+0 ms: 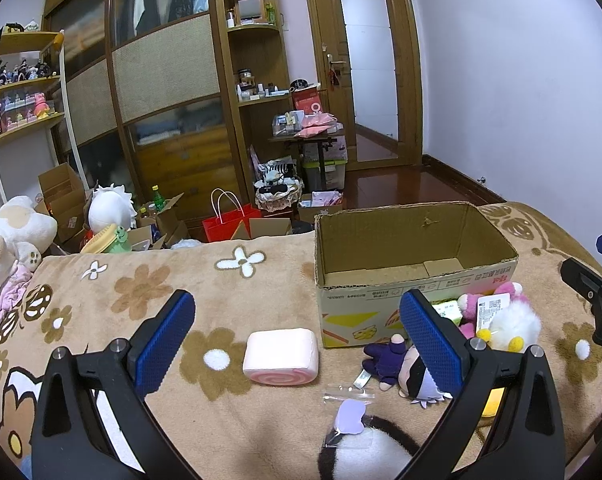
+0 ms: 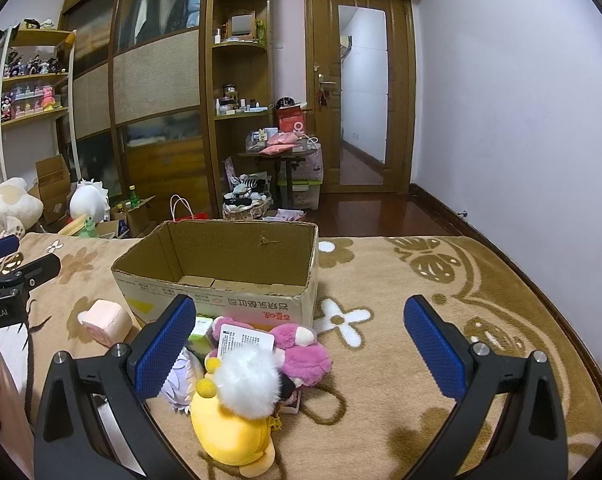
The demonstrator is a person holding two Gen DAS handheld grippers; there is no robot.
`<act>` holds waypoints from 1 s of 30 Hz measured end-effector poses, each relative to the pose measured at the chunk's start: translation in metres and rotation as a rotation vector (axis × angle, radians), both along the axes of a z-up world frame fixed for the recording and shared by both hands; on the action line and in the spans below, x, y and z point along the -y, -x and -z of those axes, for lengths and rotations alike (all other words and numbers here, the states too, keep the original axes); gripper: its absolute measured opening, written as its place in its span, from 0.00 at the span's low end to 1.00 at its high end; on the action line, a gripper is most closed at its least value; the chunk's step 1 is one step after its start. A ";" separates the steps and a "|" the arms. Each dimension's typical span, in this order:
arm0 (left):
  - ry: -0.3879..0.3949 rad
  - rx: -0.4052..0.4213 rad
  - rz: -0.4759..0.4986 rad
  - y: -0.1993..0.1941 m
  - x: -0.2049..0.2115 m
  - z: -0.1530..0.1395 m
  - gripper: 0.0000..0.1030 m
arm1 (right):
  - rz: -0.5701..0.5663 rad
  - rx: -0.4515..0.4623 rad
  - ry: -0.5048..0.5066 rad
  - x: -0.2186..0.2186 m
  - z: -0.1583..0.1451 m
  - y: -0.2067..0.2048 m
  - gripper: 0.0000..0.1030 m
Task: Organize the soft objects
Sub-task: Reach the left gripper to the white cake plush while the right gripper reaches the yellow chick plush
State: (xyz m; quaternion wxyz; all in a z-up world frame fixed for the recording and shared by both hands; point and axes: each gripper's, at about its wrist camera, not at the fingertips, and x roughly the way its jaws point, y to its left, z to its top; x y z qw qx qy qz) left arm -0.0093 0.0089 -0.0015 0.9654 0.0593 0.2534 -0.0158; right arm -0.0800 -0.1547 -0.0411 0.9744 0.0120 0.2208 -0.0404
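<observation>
An open cardboard box [image 1: 417,280] stands on the flowered blanket; it also shows in the right wrist view [image 2: 217,276] and looks empty. A pink swirl-roll plush [image 1: 281,356] lies in front of my open left gripper [image 1: 297,340]. A purple-clothed doll [image 1: 397,364] lies by its right finger. A small plastic bag [image 1: 351,412] and a black-and-white plush [image 1: 365,456] lie nearer. My open right gripper [image 2: 301,344] hovers over a pile: a yellow plush with white fluff [image 2: 237,412] and a pink plush [image 2: 301,356] with a tag.
The bed's far edge [image 1: 181,246] drops to a cluttered floor with boxes and a red bag [image 1: 229,224]. Plush toys [image 1: 9,236] lie at the left. A wall [image 2: 521,120] runs along the right. The right gripper shows at the left view's edge [image 1: 593,288].
</observation>
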 end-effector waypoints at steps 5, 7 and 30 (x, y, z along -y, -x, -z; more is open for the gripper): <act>0.011 -0.030 -0.011 -0.001 -0.006 0.003 0.98 | -0.002 -0.003 -0.001 0.000 0.000 0.000 1.00; 0.017 -0.054 -0.020 -0.005 -0.009 0.006 0.98 | -0.005 -0.004 -0.001 -0.001 0.001 0.000 1.00; 0.040 -0.404 -0.055 -0.091 -0.013 0.067 0.98 | -0.125 -0.256 -0.087 -0.009 0.047 -0.071 1.00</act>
